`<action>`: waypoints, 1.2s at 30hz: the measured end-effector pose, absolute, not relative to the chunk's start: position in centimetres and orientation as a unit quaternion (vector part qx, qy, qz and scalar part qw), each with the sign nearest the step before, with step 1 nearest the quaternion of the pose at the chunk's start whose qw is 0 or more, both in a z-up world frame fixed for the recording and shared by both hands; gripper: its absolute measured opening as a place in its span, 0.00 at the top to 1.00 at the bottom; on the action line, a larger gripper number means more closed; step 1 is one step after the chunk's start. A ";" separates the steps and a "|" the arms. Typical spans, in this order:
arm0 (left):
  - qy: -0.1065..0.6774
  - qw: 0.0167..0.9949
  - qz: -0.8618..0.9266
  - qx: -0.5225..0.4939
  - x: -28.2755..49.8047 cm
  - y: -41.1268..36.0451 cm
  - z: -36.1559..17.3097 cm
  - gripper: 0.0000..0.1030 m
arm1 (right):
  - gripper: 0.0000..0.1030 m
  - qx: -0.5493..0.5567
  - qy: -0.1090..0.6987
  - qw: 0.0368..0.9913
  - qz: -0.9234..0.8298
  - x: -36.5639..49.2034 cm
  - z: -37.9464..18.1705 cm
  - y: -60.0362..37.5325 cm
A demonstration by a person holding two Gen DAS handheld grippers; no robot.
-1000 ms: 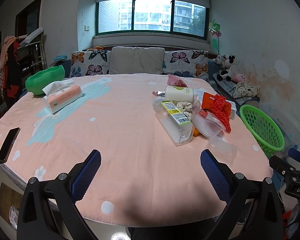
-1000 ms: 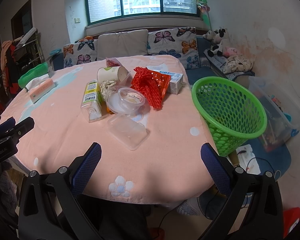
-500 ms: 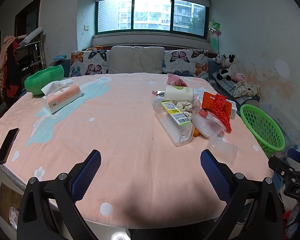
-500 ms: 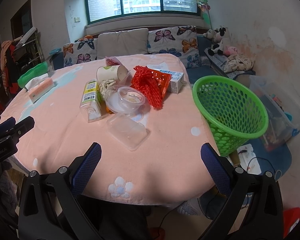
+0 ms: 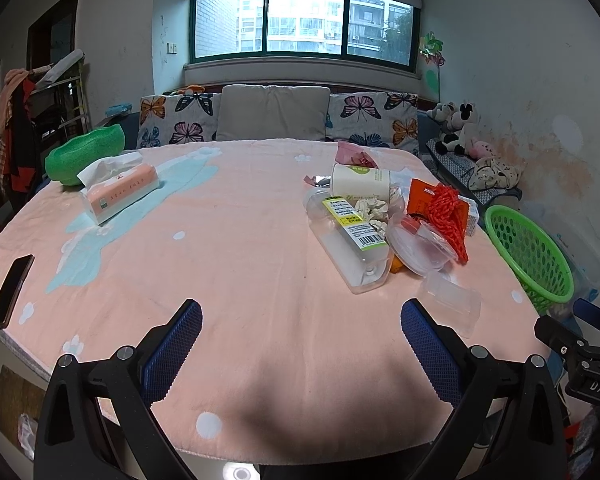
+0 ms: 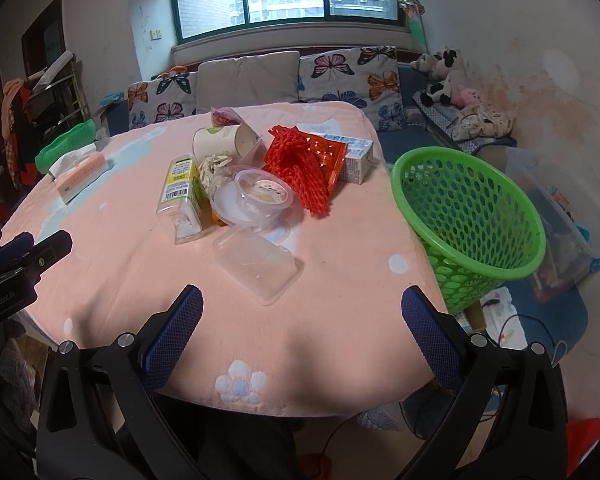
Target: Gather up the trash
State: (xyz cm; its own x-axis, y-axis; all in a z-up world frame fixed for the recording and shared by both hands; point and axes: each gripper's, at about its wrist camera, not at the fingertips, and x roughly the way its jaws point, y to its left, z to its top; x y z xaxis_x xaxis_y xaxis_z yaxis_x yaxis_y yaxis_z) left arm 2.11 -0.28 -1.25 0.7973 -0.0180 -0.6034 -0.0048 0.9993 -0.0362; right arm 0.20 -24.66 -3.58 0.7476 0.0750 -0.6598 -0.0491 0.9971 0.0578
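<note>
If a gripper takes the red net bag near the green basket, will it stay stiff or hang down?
The red net bag lies draped over the orange packet, so it is probably floppy and would sag. Its open mesh looks light. The strands might snag neighbouring trash.

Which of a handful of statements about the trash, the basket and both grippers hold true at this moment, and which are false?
1. The green basket sits on the table. False: it stands off the table's edge, to the right.
2. Both grippers are open and hold nothing. True: left gripper and right gripper have jaws spread wide.
3. The clear bottle stands upright. False: it lies on its side.
4. The red net lies in the trash pile. True.
5. The phone lies near the table's left edge. True.
</note>
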 end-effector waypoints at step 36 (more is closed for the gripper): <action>0.365 0.931 0.005 -0.021 7.7 0.5 -2.5 0.06 | 0.04 0.016 0.374 0.923 0.089 7.2 -4.1 -25.5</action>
State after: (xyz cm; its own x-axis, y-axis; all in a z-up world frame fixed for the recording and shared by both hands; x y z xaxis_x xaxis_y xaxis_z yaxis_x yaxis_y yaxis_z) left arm 7.66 0.54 -2.46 0.7342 -0.0048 -0.6790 -0.0251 0.9991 -0.0343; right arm 7.17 -25.45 -4.14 0.7037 0.1768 -0.6881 -0.1529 0.9835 0.0963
